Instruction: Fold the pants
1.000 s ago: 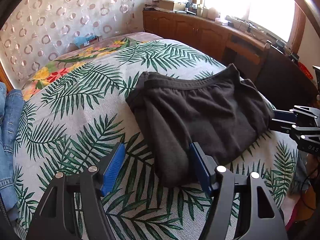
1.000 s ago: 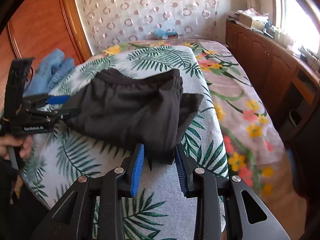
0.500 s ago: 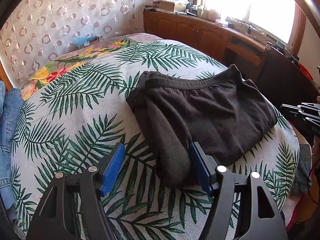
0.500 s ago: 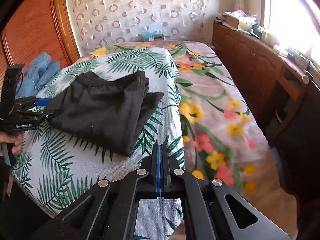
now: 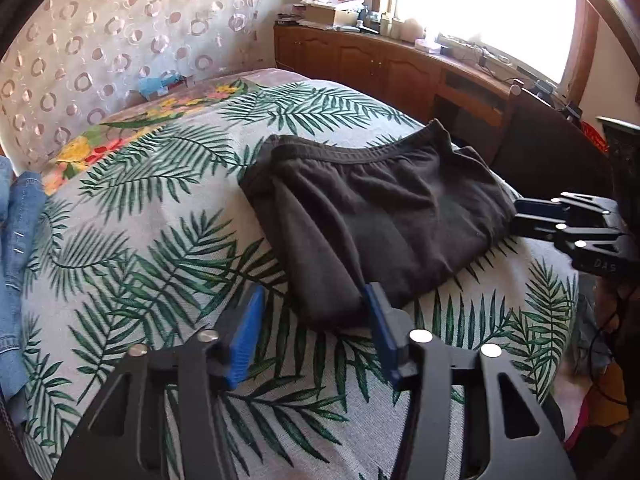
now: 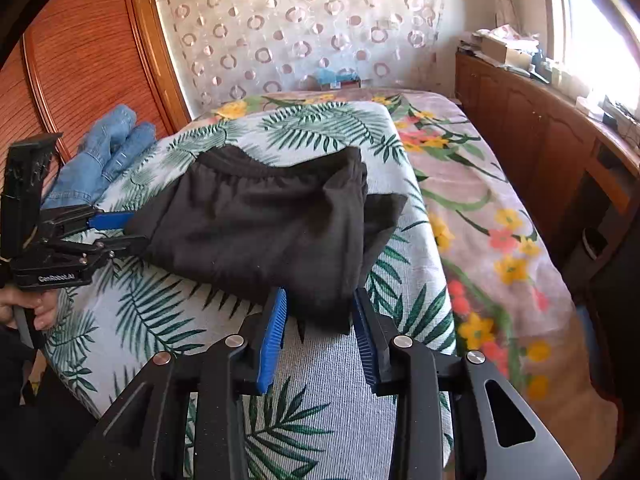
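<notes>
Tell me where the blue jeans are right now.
The blue jeans lie at the far left edge of the bed in the right wrist view, against the wooden wardrobe, left of the black pants.

Black pants (image 5: 372, 220) of soft, matt knit cloth lie on a coarse woven bedspread (image 5: 160, 240) printed with palm leaves. Blue denim jeans (image 6: 104, 148) look sturdy and faded. The fingers (image 6: 272, 340) carry ribbed blue rubbery pads on matt black plastic frames. A wardrobe (image 6: 80, 60) of polished reddish wood shines.
</notes>
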Available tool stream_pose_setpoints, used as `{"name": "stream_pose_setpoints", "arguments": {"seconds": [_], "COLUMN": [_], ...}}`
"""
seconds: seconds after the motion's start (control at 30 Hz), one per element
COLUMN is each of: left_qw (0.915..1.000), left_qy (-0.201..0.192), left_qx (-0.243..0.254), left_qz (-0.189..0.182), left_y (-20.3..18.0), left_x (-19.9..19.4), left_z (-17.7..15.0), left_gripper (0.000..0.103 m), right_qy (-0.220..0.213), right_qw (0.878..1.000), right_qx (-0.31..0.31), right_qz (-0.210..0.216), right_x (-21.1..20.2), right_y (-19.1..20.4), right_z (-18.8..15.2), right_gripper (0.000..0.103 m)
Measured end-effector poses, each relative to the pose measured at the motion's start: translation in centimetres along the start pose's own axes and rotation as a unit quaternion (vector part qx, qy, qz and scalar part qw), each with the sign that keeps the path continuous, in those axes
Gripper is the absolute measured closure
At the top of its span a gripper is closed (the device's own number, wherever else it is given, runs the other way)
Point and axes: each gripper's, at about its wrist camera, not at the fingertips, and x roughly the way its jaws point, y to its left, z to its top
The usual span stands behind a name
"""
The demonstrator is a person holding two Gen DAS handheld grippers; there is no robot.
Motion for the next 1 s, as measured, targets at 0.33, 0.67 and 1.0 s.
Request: {"name": "stream_pose_setpoints", "arguments": {"seconds": [0.33,0.67,1.0], "left_qw": [0.9998,0.9993,0.9992], "left_qy": [-0.004,-0.028,-0.027], "left_qx": [-0.004,0.0,0.012], "left_qz": [-0.017,-0.024,-0.027], "left_y": [-0.2,-1.2,-3.5], "left_x": [0.2,-3.7,-6.2], "left_z": [0.5,-1.1,-3.9], "left_gripper": [0.087,0.089,0.089], "right_qy": [-0.01,-0.015,-0.002], "right_qw": [1.0,1.0,1.0], "right_qx": [-0.009,-0.01,-0.007], "right_qz": [0.01,0.017,0.028], "right_x": [0.0,-2.2,-4.9], "right_y": [-0.4,0.8,1.4], "right_z": [0.9,-0.6,-3.0], "right_gripper": [0.096,0.097,0.097]}}
